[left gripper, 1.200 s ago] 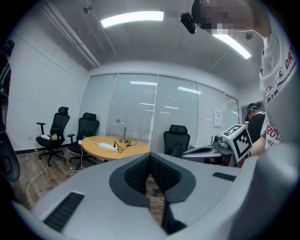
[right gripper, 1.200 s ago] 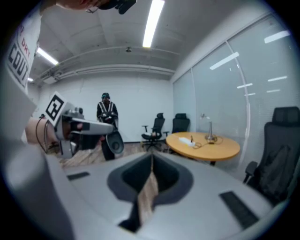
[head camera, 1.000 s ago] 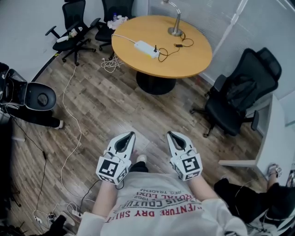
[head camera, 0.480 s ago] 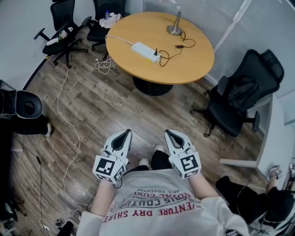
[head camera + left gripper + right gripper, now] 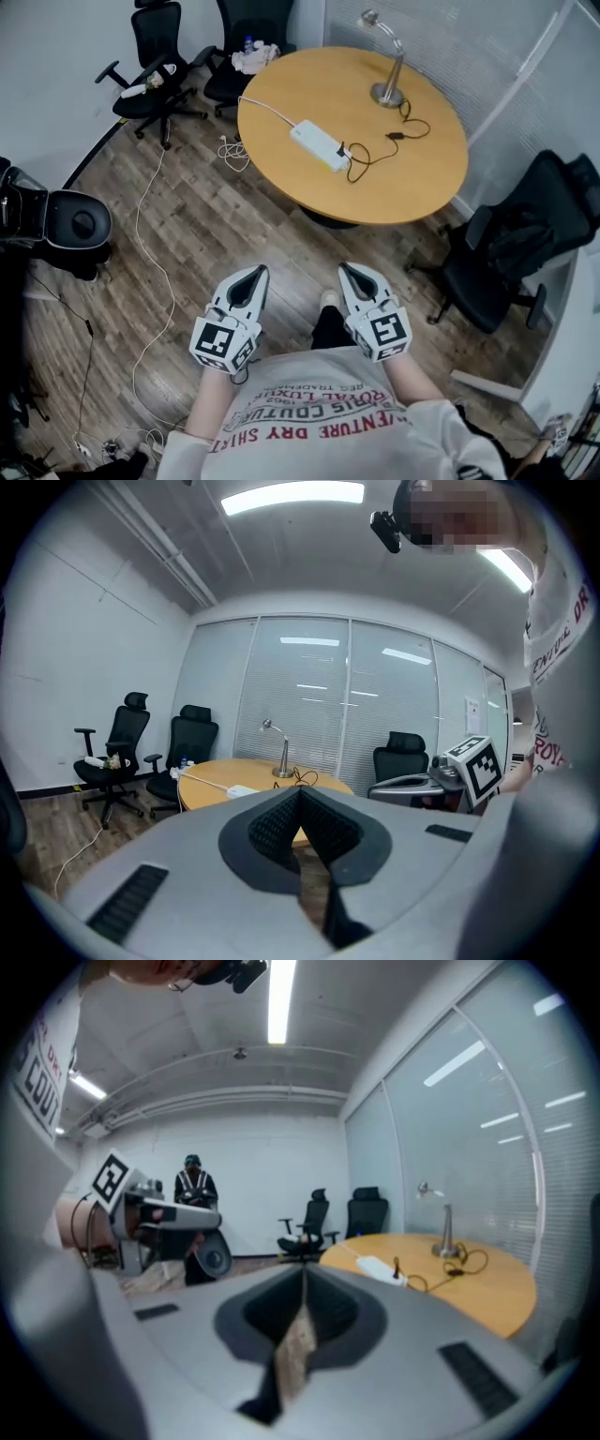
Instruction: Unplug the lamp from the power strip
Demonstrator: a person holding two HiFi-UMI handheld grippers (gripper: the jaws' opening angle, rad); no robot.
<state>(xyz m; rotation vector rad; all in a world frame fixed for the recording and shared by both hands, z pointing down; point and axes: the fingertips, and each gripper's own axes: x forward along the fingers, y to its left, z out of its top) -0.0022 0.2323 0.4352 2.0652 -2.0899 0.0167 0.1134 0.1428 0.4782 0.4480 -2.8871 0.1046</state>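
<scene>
The person wears a white shirt printed with red and dark lettering (it reads upside-down from the head view) and dark trousers. The left hand-held gripper and right hand-held gripper have pale grey tapering shells, black ribbed pads and slotted vents. At each one's 6 o'clock end sits a white cube with black square markers.

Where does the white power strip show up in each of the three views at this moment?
Head view: power strip upper centre, on the round table, lower left of the lamp.
Left gripper view: power strip small, left of centre, near the table's left end.
Right gripper view: power strip right of centre, on the table's left part.
Shared landmark: the lamp, standing to the strip's right in every view.
</scene>
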